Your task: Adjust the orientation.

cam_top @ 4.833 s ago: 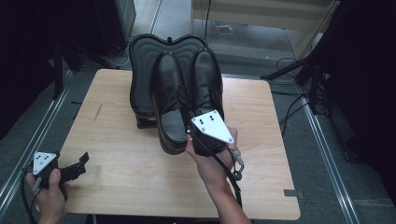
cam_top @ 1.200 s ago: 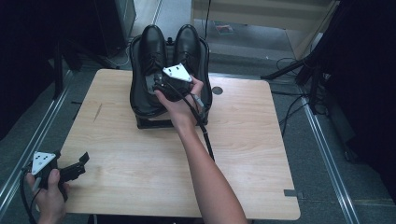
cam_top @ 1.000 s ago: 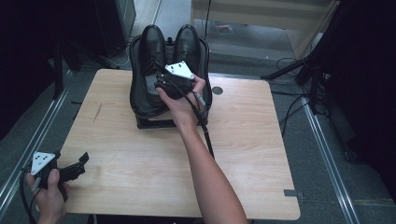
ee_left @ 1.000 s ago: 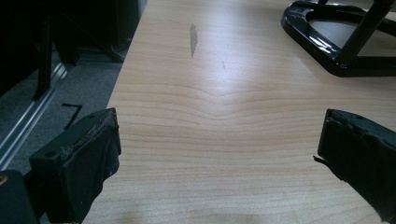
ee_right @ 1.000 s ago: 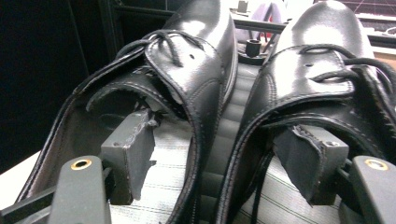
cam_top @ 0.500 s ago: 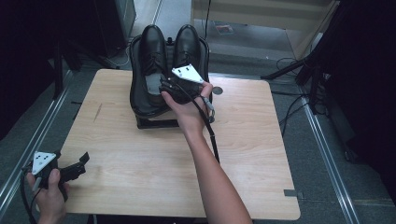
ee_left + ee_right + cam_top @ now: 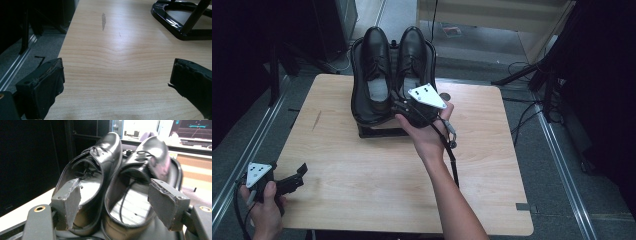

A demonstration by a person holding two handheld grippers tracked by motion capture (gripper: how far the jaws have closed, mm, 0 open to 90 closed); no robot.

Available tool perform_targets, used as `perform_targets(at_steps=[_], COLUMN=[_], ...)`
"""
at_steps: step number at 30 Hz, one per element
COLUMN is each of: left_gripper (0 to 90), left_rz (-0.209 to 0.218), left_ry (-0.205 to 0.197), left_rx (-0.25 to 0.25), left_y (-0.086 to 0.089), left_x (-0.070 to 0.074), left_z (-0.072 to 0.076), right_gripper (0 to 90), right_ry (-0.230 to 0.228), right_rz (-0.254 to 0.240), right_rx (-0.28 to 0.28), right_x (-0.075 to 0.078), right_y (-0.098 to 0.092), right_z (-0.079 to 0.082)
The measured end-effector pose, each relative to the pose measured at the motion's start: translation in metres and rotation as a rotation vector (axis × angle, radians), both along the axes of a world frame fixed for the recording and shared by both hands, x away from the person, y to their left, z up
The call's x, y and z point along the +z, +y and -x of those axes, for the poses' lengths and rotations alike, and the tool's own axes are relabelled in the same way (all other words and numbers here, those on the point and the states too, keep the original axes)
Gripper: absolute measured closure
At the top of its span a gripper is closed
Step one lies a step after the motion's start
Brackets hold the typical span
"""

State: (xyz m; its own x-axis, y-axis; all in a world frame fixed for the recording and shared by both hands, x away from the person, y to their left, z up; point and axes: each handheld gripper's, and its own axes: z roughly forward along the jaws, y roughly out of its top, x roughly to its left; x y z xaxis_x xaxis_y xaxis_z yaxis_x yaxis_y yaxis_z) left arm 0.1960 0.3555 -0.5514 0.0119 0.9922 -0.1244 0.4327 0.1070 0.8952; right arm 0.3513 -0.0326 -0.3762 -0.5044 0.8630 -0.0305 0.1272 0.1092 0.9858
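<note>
Shoes (image 7: 392, 65) side by side on rack (image 7: 377, 131).

From above, the right gripper (image 7: 404, 111) and the hand behind it cover the heel of the right shoe (image 7: 412, 55) and part of the black stand (image 7: 379, 131), so where its jaws end against the shoe is unclear. In the right gripper view that shoe's toe (image 7: 156, 152) is smeared by blur, and the stand's base runs off the bottom edge. In the left gripper view the stand (image 7: 183, 26) is cut by the top and right edges. The left hand (image 7: 262, 207) is cropped at the bottom.
</note>
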Motion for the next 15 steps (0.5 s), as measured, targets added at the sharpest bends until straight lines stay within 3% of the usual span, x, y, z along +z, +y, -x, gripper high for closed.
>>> perform_targets(at_steps=[15], left_gripper=[0.0], left_rz=[-0.009], left_ry=[-0.001], left_rx=[0.003], left_y=[-0.001], left_x=[0.000], left_z=[0.000], right_gripper=[26.2], right_ry=[-0.039], right_rz=[-0.015], right_rx=[-0.045], right_x=[-0.011], right_y=[-0.064], right_z=[0.039])
